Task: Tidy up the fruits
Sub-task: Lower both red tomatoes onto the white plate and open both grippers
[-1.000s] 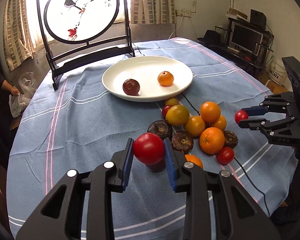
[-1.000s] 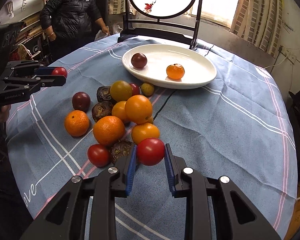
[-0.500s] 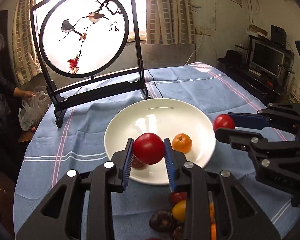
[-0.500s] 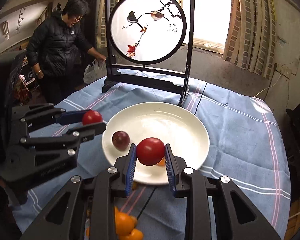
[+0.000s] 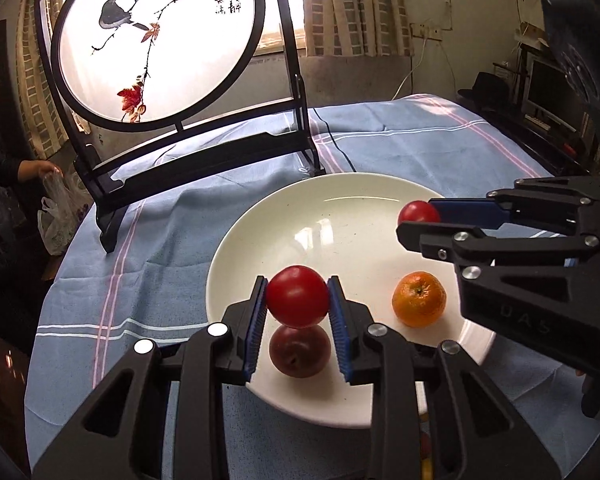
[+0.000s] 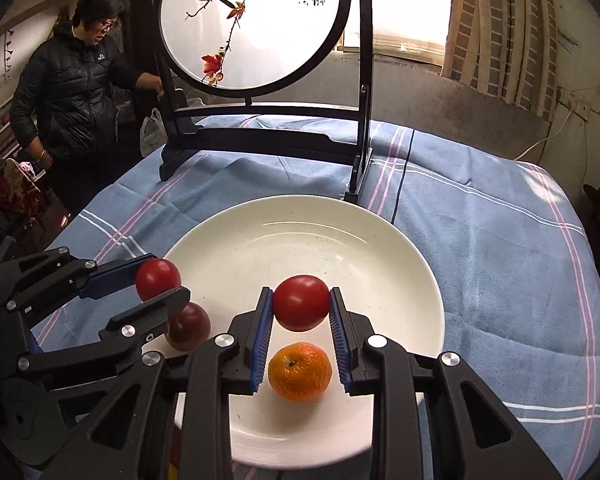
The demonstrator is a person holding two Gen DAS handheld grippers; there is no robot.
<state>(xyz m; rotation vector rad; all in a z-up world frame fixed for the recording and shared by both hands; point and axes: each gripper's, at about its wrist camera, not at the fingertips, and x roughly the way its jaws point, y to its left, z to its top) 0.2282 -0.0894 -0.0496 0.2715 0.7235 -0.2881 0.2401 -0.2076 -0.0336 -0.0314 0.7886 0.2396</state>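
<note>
Two grippers, each pinching one red tomato: left gripper [image 5: 297,300] holds left tomato [image 5: 297,296] above dark plum [image 5: 299,350]; right gripper [image 6: 300,306] holds right tomato [image 6: 301,302] above mandarin [image 6: 300,371]. Both fruits lie in one white plate [image 6: 380,248]. Blue striped tablecloth [image 6: 480,240]; one round bird screen [image 6: 256,20] beyond; one person [image 6: 72,80] at far edge.

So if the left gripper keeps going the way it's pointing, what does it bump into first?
Probably the dark red fruit on the white plate, just below the tomato the left gripper holds; depth is unclear.
</note>
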